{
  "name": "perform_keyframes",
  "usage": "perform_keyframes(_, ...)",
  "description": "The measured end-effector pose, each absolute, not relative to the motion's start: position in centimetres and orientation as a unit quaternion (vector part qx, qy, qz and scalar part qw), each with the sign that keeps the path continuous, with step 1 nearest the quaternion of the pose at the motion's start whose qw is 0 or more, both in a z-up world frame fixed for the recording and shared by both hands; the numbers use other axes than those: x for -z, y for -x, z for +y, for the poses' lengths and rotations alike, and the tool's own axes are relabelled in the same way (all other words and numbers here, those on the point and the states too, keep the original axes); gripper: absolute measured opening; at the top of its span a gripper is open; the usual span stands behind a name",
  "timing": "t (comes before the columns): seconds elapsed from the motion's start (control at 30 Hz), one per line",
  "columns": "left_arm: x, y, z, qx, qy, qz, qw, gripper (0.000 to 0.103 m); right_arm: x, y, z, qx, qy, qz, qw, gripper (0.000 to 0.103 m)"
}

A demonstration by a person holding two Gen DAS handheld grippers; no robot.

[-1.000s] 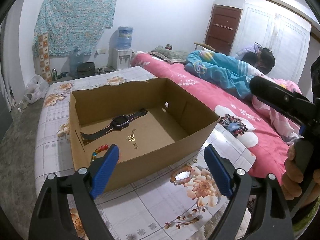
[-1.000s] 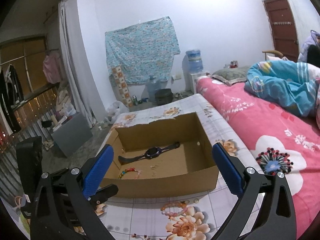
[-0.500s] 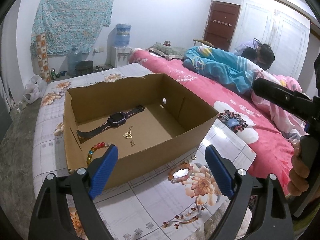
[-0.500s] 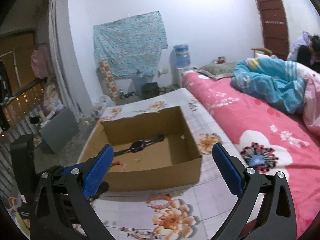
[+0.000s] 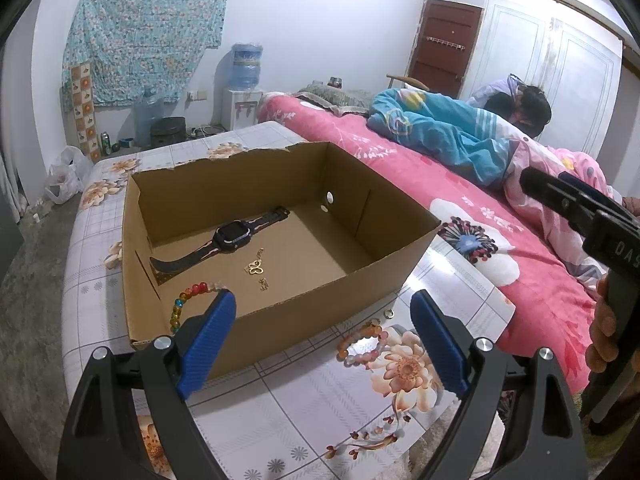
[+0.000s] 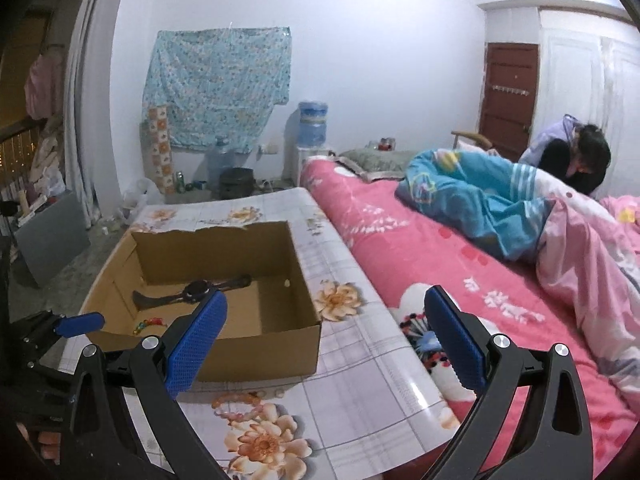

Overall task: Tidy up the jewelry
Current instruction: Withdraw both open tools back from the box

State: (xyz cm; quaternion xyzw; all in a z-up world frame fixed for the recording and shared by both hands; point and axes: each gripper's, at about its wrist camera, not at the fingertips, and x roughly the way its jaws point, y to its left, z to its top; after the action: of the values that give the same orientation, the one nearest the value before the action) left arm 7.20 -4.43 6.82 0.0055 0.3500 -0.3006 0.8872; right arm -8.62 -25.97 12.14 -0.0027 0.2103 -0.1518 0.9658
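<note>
While the left gripper hangs in front of the cardboard box with its ribbed blue pads spread wide and nothing between them, the left wrist view shows the task partly done. Inside the box lie a black watch with a flat curved strap, a small gold butterfly-shaped pendant and a bracelet of glossy multicoloured beads. Just outside the box's near wall, on the smooth floral table covering, a pink-and-peach bead bracelet and a small gold ring are left to go in — by my judgement the last pieces.

From the right wrist view, the right gripper is likewise wide apart and empty, held near the box's right front corner. The pink bracelet sits just in front of the box, below the left pad. The box is plain corrugated board with a torn far rim — open-topped, matte against the shiny covering.
</note>
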Motion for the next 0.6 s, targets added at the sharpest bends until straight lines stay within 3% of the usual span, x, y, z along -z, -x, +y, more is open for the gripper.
perform_keyframes(0.6, -6.7, -7.0, -4.6, 0.302, -0.023, 0.342, 0.889, 0.087, -12.0, 9.3, -27.1, 0.079, -0.024, 0.195, 0.977, 0.095)
